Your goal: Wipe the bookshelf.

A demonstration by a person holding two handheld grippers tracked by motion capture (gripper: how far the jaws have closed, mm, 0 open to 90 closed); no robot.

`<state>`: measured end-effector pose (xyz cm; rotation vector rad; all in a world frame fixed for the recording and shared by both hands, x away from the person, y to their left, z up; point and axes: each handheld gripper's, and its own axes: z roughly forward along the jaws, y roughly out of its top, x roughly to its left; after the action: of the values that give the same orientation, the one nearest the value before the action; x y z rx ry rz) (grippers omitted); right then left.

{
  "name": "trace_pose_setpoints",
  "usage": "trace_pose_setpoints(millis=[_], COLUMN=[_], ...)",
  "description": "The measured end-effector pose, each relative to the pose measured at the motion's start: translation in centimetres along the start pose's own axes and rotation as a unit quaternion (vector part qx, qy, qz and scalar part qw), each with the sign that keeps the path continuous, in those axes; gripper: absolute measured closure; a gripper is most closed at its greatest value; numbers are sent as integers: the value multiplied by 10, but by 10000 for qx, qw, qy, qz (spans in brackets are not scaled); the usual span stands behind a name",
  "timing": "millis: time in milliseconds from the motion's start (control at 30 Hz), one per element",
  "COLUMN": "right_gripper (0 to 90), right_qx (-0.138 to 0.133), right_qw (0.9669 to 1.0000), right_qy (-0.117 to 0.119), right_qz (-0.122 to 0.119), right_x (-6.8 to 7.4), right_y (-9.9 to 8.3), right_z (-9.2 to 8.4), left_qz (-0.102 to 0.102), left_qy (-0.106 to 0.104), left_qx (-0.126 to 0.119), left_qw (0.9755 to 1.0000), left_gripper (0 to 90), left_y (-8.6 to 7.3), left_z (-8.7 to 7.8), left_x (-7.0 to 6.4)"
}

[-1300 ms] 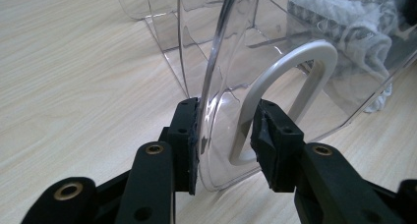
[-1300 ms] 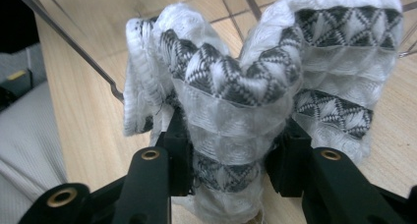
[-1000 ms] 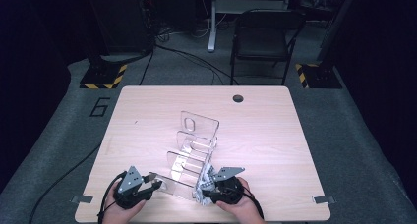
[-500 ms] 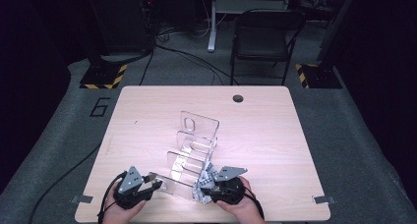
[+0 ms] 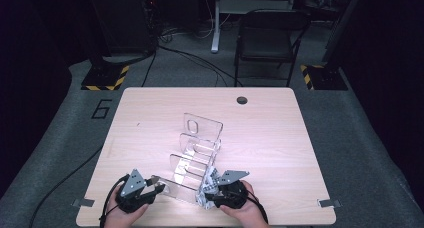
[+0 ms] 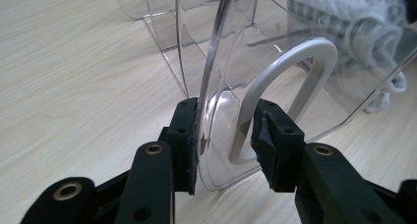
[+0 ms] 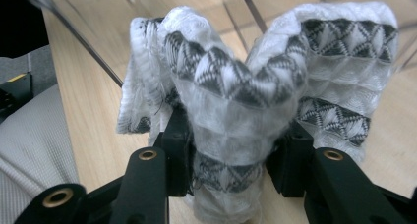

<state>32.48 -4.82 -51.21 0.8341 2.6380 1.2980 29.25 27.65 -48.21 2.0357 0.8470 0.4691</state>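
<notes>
White knitted cloth with black triangle pattern (image 7: 236,116), bunched between right gripper (image 7: 231,160) jaws, clamped, at near end of clear acrylic tiered rack (image 5: 197,148). Left gripper (image 6: 226,140) jaws pinch rack's front panel.

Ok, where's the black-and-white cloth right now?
The cloth is pinched in the right gripper, at the table's near edge, against the clear rack.

left hand-held gripper (image 5: 159,185): jaws half-closed, gripping | right hand-held gripper (image 5: 206,190): jaws clamped | both low, near edge
</notes>
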Motion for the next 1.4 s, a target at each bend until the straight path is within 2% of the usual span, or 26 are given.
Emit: trace_pose_setpoints(millis=[33,133,167,267,367,433,467,567,600,700,800,867,933,1167,1333,1400], right_gripper=[582,582,582,579,580,581,580,579,578,576,574,568,564,553,578,584], right_qx=[107,38,-113,-99,47,23,4,-20,-8,7,11,-5,-29,-47,-29,-147], right_qw=[9999,10000,9999,9999,9998,9999,10000,9999,10000,9998,9999,9998,9999,9998,9999,9997], right_qy=[5,-22,-80,-35,63,-12,-73,-84,-25,26,-8,-7,-2,-3,-8,-20], right_qz=[116,38,-50,-21,178,132,-26,-53,69,182,132,192,126,209,129,188], right_x=[-1,-1,3,2,-3,-2,-1,0,0,-2,-2,-2,-4,-4,-4,-1], right_y=[-1,1,4,2,-2,0,1,1,0,-1,-1,-1,-1,-2,-1,1], right_z=[1,-1,-6,-4,1,-1,-2,-2,-2,-1,-1,-1,0,0,-1,-5], left_qz=[5,12,33,7,32,80,80,59,37,63,119,107,133,146,139,155], left_qy=[-1,-1,-1,-17,8,13,15,-2,-7,13,26,16,48,71,43,53], left_qx=[3,5,17,8,13,28,29,34,33,43,63,92,96,113,111,121], left_qw=[10000,10000,10000,10000,10000,10000,10000,10000,10000,10000,9999,9999,9999,9998,9998,9998], left_gripper=[630,630,630,628,622,620,619,619,618,613,606,601,596,604,615,617], left_y=[0,0,0,0,0,0,0,0,0,0,0,0,0,0,0,0], left_z=[0,0,0,1,1,1,1,2,2,2,3,3,4,4,4,4], left_x=[0,0,-1,0,-1,-1,-1,-1,-1,-2,-2,-3,-3,-3,-3,-4])
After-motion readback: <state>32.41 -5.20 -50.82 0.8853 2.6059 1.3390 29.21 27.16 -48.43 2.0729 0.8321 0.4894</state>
